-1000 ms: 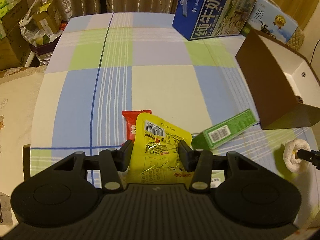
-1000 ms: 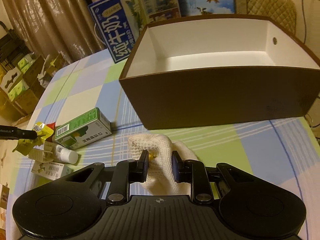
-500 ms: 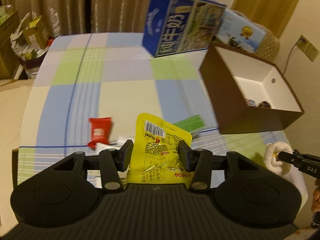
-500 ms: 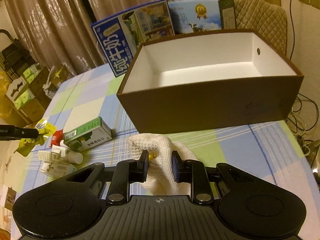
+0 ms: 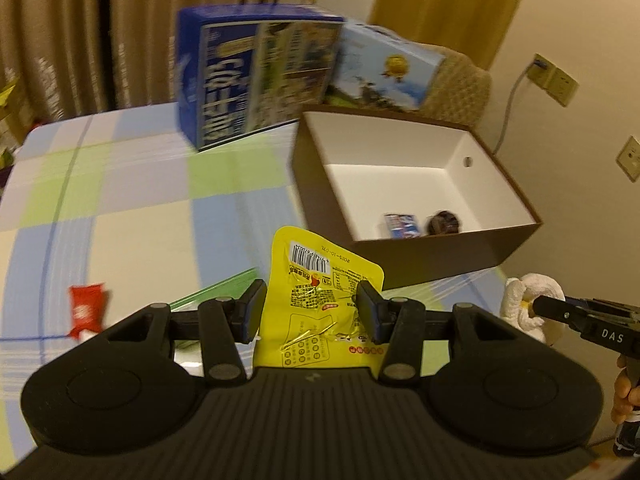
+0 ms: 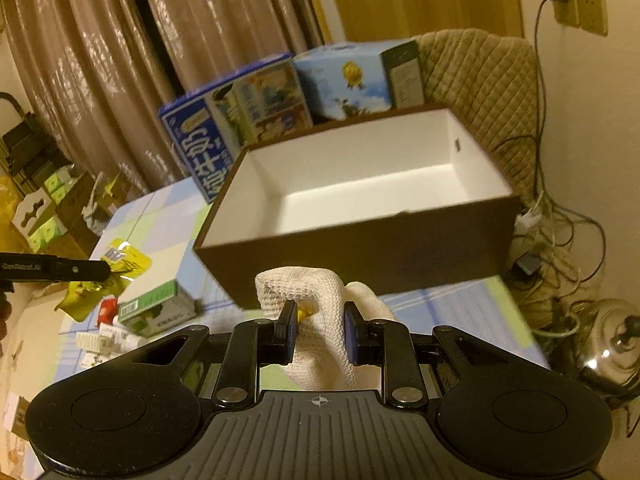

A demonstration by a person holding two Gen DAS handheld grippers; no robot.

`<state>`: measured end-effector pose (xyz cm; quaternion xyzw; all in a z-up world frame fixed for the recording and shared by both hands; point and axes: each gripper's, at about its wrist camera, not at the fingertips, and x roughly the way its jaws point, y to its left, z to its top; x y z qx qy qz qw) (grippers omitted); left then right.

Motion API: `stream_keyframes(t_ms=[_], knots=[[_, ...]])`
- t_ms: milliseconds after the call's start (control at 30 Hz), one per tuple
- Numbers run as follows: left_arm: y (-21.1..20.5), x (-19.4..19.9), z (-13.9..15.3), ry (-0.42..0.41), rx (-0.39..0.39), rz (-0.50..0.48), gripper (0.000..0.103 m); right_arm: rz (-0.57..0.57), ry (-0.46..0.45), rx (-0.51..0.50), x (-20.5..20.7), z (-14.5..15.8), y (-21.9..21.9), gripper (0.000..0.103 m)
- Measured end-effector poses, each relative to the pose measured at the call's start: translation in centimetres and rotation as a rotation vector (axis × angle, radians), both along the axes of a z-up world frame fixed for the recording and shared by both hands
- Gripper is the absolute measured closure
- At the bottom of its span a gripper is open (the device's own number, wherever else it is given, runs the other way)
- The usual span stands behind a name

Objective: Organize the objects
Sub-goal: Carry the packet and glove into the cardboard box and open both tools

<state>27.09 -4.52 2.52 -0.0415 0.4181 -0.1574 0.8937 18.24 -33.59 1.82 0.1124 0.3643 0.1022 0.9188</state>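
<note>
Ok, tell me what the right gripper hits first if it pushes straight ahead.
Probably the near brown wall of the open box, straight ahead of the right gripper, which carries the white knitted cloth. Depth is unclear; it may clear the rim.

**Open box ahead, cartons behind**

The brown box (image 5: 420, 216) is open at the top; most of its white floor is bare, with two small items (image 5: 424, 224) lying against the near wall. Behind it the way is blocked by two upright cartons (image 6: 240, 120). Left of the box, the surface (image 5: 120, 200) is left free up to a green box (image 6: 158, 312) and small packets (image 6: 104, 336).
</note>
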Motion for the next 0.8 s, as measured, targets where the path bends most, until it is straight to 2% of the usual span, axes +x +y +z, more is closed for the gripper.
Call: stream_keyframes(t_ms=[367, 633, 800], knots=[[-7.9, 3.9, 0.6, -0.021, -0.017, -0.054, 0.059, 0.012, -0.07, 0.001, 2.9, 3.0, -4.8, 0.082], [-11.8, 8.3, 0.1, -0.009, -0.001, -0.04, 0.059, 0.054, -0.105, -0.008, 7.8, 3.8, -6.7, 0.082], [-13.6, 11.3, -0.6, 0.008, 0.015, -0.023, 0.059, 0.077, -0.099, -0.013, 11.9, 3.4, -7.4, 0.082]])
